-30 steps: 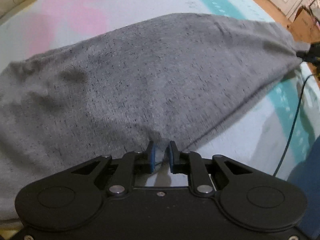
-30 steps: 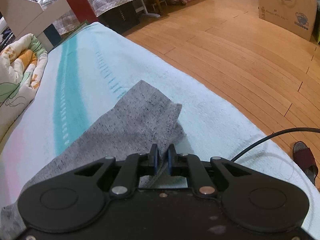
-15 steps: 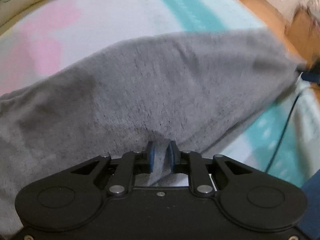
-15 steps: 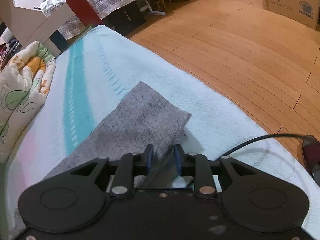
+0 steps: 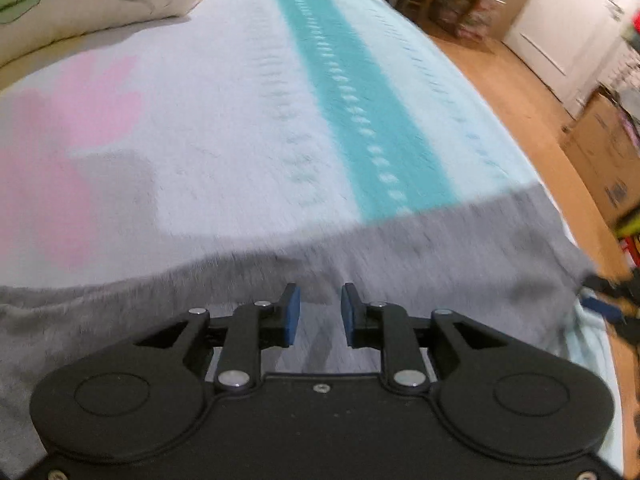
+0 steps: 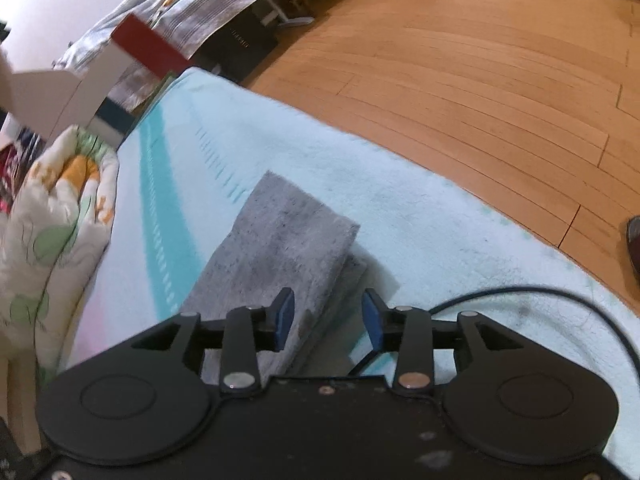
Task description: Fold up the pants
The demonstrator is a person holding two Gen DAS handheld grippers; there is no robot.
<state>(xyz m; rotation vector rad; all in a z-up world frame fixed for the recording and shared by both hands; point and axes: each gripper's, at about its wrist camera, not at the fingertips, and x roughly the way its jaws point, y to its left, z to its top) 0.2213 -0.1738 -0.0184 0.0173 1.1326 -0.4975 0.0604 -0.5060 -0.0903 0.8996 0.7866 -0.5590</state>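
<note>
**Now: fold laid, both grippers letting go**

Left wrist view: left gripper [image 5: 319, 313] has just been opening; its jaws stand apart over the grey pants [image 5: 460, 256], pads clear of the cloth, gripping nothing. The pants lie across the striped blanket [image 5: 224, 92].

Right wrist view: right gripper [image 6: 327, 320] has likewise just been opening, wide, with the doubled pant edge [image 6: 280, 240] below, released.

Judgement: this fold is set down. Next, regrip for a further fold.

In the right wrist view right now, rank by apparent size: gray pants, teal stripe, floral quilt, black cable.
1. floral quilt and gray pants: alike, unranked
2. teal stripe
3. black cable
</note>
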